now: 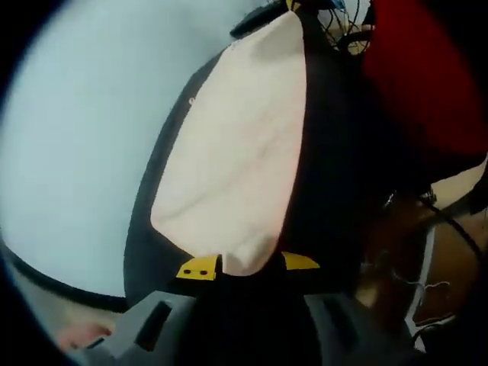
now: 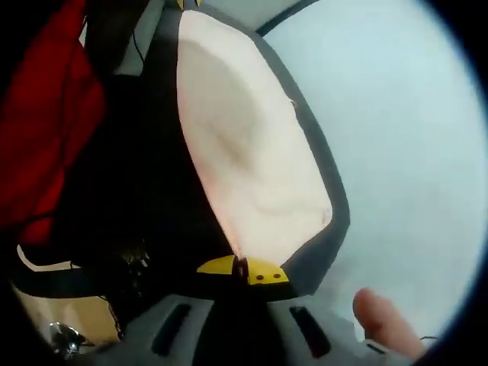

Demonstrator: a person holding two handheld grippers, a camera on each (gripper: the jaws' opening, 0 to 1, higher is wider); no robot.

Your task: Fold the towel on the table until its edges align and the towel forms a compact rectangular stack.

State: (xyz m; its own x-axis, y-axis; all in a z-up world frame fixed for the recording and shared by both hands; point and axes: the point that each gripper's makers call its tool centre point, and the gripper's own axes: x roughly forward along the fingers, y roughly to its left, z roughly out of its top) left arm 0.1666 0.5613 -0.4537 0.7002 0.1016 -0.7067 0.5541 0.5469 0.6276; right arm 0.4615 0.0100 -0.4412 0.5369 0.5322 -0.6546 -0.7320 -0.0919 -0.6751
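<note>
The towel [image 1: 236, 160] is pale cream on one face with a dark grey border and back. It is stretched taut in the air between my two grippers, above the white table [image 1: 76, 152]. My left gripper [image 1: 248, 265] is shut on one end of it, with the cloth pinched between the yellow-tipped jaws. In the right gripper view the towel [image 2: 252, 168] runs away from the camera the same way. My right gripper [image 2: 242, 268] is shut on its near end. The white table [image 2: 404, 152] lies below and to the right.
A person in red clothing [image 1: 427, 76] [image 2: 46, 114] stands close behind the towel. A fingertip [image 2: 381, 320] shows by the right gripper's body. Wooden floor and cables [image 1: 427, 252] appear past the table's edge.
</note>
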